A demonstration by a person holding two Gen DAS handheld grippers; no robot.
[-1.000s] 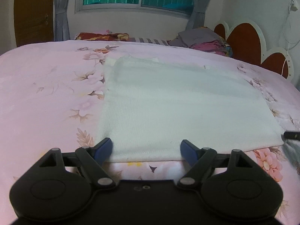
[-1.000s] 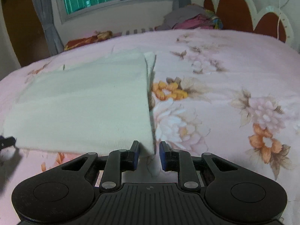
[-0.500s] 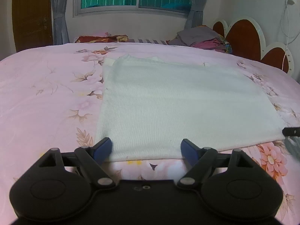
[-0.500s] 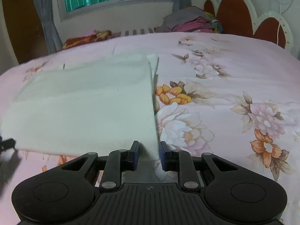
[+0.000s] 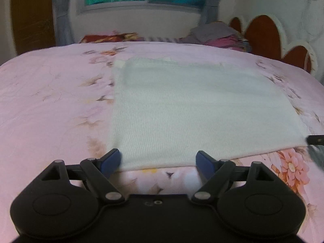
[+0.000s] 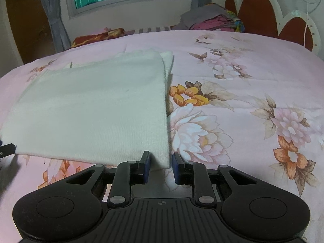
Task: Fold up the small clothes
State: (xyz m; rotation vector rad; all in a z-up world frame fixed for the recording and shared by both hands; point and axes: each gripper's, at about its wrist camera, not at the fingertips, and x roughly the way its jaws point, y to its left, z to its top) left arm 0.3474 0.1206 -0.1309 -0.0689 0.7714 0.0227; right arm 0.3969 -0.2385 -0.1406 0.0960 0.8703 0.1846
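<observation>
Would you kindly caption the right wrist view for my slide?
Right claw, open, straddles the white cloth's near corner on the floral bed.

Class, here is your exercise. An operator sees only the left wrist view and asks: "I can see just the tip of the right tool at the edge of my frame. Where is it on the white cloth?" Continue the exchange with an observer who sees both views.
Observer: The right tool is at the near right corner of the white cloth. That corner lies between its two pads.
Operator: Is it shut on the corner?
Observer: No. The pads stand narrowly apart and are not pressed onto the fabric.
Operator: Is the cloth a single layer on that side?
Observer: No. At the far end a lower layer sticks out past the top layer's right edge.
</observation>
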